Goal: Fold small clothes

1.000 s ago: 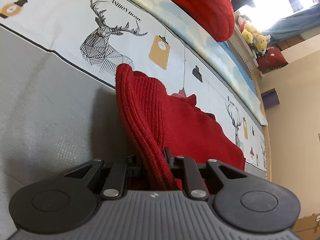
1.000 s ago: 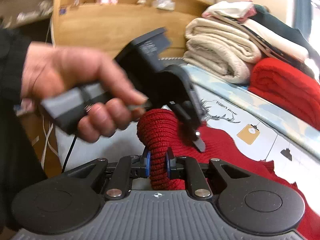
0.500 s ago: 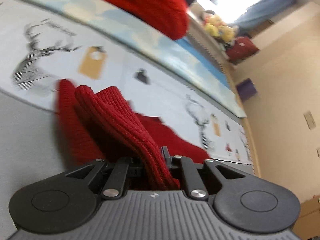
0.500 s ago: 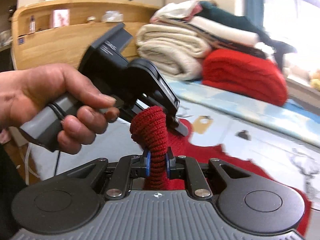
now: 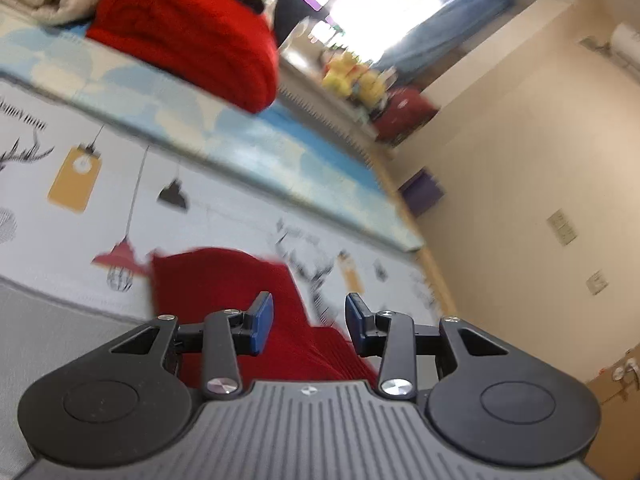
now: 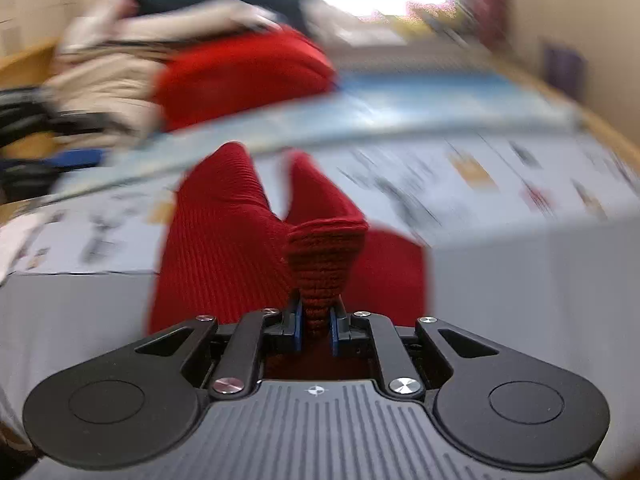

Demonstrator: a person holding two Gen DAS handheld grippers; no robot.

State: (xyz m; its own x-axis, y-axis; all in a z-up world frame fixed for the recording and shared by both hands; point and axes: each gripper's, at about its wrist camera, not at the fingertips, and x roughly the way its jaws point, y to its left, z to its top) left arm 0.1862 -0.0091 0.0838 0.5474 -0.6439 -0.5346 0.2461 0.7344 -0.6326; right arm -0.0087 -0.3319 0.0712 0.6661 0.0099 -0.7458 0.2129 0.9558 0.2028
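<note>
A small red ribbed knit garment (image 5: pixel 224 284) lies on the printed bed cover (image 5: pixel 224 200). My left gripper (image 5: pixel 308 320) is open just above it, blue pads apart, the knit lying below and between the fingers but not pinched. In the right wrist view the same red garment (image 6: pixel 224 240) lies partly folded. My right gripper (image 6: pixel 316 324) is shut on a bunched edge of it and holds that edge a little above the cover.
A folded red knit (image 5: pixel 188 36) and a stack of cream towels (image 6: pixel 104 68) sit at the back of the bed. The bed's wooden edge (image 5: pixel 432 264) and a beige wall (image 5: pixel 520 184) are to the right. Plush toys (image 5: pixel 352 80) sit by the window.
My left gripper has opened and let go of the red garment, which dropped onto the cover. My right gripper swung round, still pinching its edge. The left gripper and hand left the right view.
</note>
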